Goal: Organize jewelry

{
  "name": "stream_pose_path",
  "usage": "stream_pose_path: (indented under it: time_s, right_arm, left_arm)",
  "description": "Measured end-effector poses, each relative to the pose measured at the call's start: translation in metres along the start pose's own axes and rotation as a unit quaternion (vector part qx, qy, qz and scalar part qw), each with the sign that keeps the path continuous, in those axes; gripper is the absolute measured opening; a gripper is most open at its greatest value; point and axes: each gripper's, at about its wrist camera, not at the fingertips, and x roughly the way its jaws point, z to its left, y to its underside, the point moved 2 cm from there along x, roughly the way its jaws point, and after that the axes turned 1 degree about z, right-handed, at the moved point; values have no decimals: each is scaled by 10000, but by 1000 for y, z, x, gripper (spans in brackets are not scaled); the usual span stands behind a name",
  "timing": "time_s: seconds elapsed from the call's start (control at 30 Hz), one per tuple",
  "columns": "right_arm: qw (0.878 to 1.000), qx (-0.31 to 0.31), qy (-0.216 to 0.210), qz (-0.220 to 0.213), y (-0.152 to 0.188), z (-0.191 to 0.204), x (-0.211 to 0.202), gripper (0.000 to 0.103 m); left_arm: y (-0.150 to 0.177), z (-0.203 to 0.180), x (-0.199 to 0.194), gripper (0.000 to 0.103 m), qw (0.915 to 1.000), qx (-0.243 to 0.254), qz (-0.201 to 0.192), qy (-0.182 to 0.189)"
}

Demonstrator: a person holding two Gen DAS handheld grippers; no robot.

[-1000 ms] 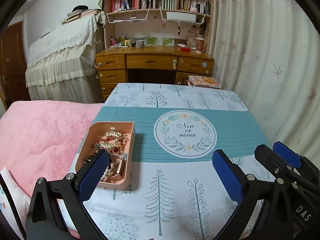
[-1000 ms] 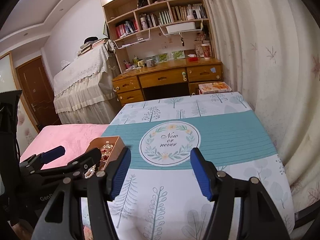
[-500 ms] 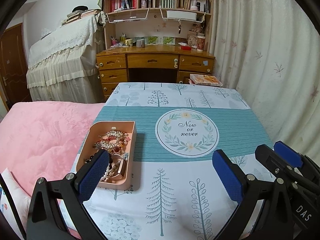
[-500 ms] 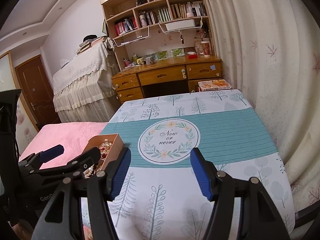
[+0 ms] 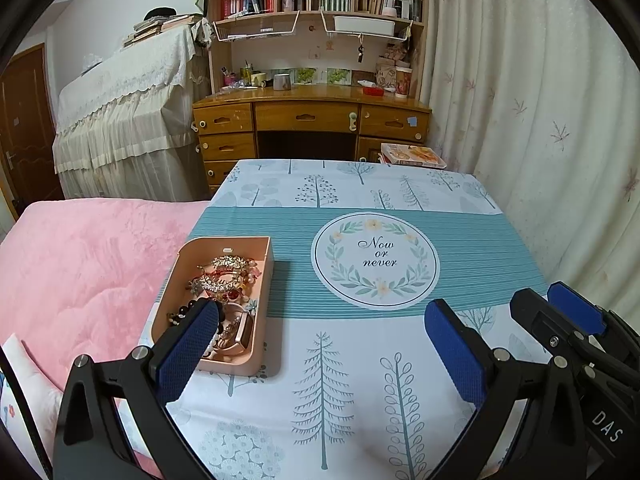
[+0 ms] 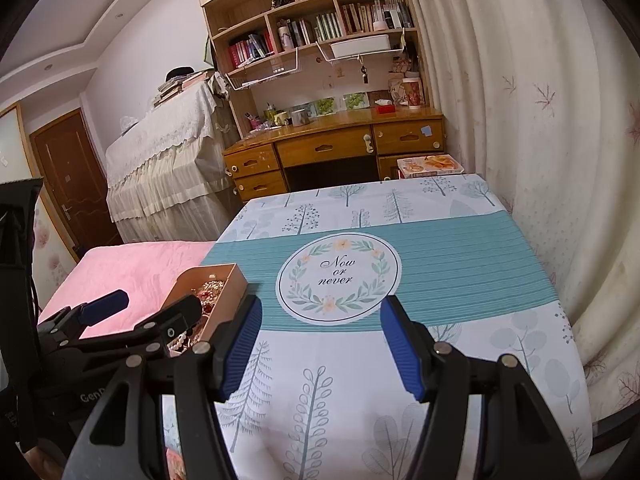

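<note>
A pink open box [image 5: 264, 280] sits at the left edge of the table, full of tangled jewelry [image 5: 224, 276]: gold and rhinestone pieces, beads, a watch. My left gripper [image 5: 320, 348] is open and empty above the table's front, its left finger over the box's near end. My right gripper [image 6: 320, 340] is open and empty, to the right of the box [image 6: 228, 292]. The left gripper also shows in the right wrist view [image 6: 140, 312], and the right gripper shows at the right of the left wrist view [image 5: 560, 308].
The table wears a tree-print cloth with a teal band and a round "Now or never" emblem [image 5: 376, 260]. A pink bed [image 5: 80, 264] lies left of the table. A curtain [image 5: 560, 120] hangs at the right. A wooden desk [image 5: 312, 120] stands behind.
Both grippers have drawn slightly back and up, so the table and box sit a little lower and farther in view. Both stay open and empty.
</note>
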Motion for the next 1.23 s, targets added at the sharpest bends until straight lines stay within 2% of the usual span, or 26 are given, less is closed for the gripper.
stream_pose_path:
  time_s: [0.9,1.23]
  right_arm:
    - [10000,8,-5,19,-1,1,0,62]
    - [10000,33,-20,65,6,0,2,62]
  left_arm:
    - [2,-3,3,102,10000,11,55,2]
    - [9,-5,7,102,9998,-3,193,-3]
